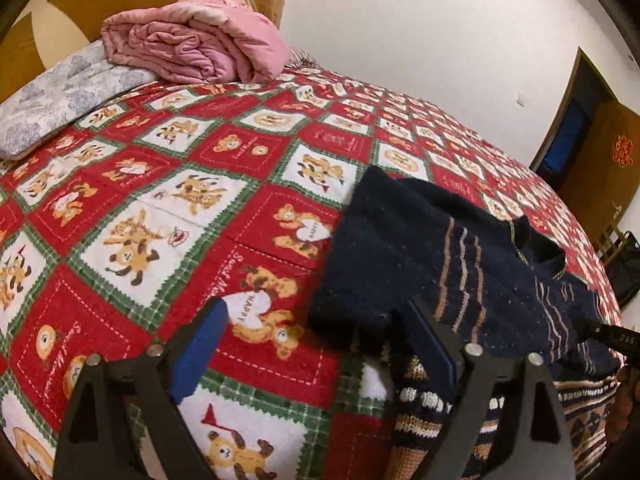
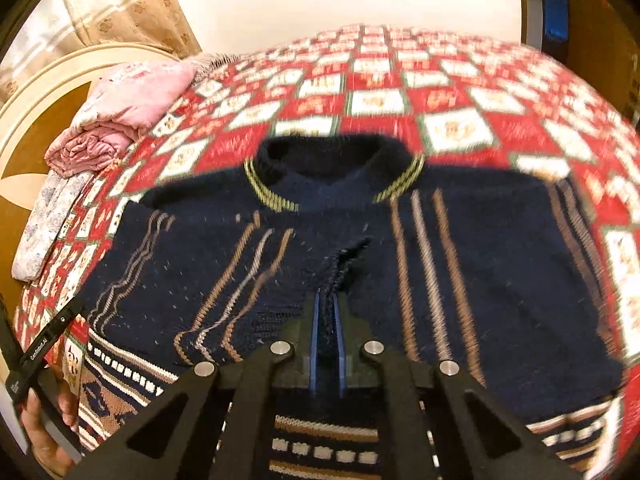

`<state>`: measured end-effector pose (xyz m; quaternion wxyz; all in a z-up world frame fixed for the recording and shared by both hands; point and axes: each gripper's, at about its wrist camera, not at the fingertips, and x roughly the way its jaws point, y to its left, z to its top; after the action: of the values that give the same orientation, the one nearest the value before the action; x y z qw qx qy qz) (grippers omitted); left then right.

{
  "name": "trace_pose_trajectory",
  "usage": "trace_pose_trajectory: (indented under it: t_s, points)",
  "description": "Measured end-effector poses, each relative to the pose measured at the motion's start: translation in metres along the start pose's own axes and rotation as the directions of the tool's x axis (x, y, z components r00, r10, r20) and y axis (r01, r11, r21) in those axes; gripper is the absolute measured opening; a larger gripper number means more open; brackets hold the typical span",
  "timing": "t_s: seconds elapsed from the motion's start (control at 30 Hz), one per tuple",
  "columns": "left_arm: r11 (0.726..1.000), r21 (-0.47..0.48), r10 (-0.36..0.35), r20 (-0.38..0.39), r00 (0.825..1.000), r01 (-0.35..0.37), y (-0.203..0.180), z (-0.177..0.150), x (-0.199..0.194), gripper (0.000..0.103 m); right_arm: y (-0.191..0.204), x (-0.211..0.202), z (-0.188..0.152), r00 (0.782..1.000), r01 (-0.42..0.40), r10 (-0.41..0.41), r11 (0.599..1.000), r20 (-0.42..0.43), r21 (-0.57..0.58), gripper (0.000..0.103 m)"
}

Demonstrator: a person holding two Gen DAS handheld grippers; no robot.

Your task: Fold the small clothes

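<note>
From the left wrist view, 1 dark navy knitted sweater point(image 1: 436, 264) lies on a bed point(image 1: 168, 184) under a red, white and green patchwork cover printed with teddy bears; no box or basket shows, only the bed bearing everything. The sweater has thin tan and grey stripes running down it, a banded brown-and-white hem and 1 sleeve folded across its body. The left gripper point(image 1: 320, 348) has its 2 blue-padded fingers spread wide, 1 over the cover and 1 over the sweater's edge, gripping nothing. At the head of the bed sit 1 rolled pink quilt point(image 1: 192, 48) and 1 flat grey flowered pillow point(image 1: 60, 100), the quilt partly on the pillow. From the right wrist view, blurred, the same sweater point(image 2: 500, 280) spreads flat with its round collar, edged in 2 patches of yellow-green stripe, pointing away. The right gripper point(image 2: 327, 312) has its 2 blue pads pressed together on a raised ridge of knit at the sweater's middle. A hand point(image 2: 44, 436) shows at lower left holding the other tool.
</note>
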<state>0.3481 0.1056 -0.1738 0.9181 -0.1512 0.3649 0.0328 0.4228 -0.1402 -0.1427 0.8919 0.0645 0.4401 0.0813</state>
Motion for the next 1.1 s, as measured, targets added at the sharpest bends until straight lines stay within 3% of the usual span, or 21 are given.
trace_pose_trajectory:
  t_s: [0.13,0.37,0.5,0.63,0.7,0.83,0.93,1.1]
  points:
    - [1.000,-0.017,-0.001,-0.009,1.000,0.001,0.002,0.003,0.000,0.092,-0.006,-0.022,0.013,0.996,0.054,-0.051,0.998,0.066,-0.036,0.006]
    - [0.999,0.040,0.015,-0.014,1.000,-0.014,-0.011,0.007,-0.003,0.092,-0.042,-0.038,0.017,0.985,0.147,-0.143,0.988,0.099,-0.035,0.006]
    - [0.996,0.084,0.027,-0.017,0.999,-0.025,-0.024,0.007,0.000,0.092,-0.068,-0.034,0.014,0.977,0.198,-0.196,0.980,0.088,-0.011,0.006]
    - [0.987,0.148,0.064,-0.040,0.997,-0.058,-0.041,0.003,0.008,0.092,-0.086,-0.008,0.007,0.978,0.209,-0.208,0.978,0.010,-0.022,0.007]
    - [0.983,0.171,0.075,-0.049,0.996,-0.066,-0.046,0.000,0.010,0.092,-0.092,0.003,0.003,0.981,0.192,-0.193,0.981,-0.026,-0.026,0.009]
    - [0.963,0.254,0.109,-0.070,0.992,-0.088,-0.053,-0.006,0.013,0.093,-0.105,-0.008,0.002,0.970,0.241,-0.241,0.970,0.012,0.027,0.024]
    - [0.961,0.259,0.116,-0.070,0.991,-0.094,-0.052,-0.011,0.013,0.097,-0.094,-0.021,0.001,0.983,0.174,-0.174,0.985,0.057,0.002,0.041]
    - [0.958,0.261,0.137,-0.048,0.989,-0.120,-0.055,-0.011,0.008,0.098,-0.063,-0.018,-0.001,0.996,0.064,-0.058,0.994,0.060,-0.093,0.042]
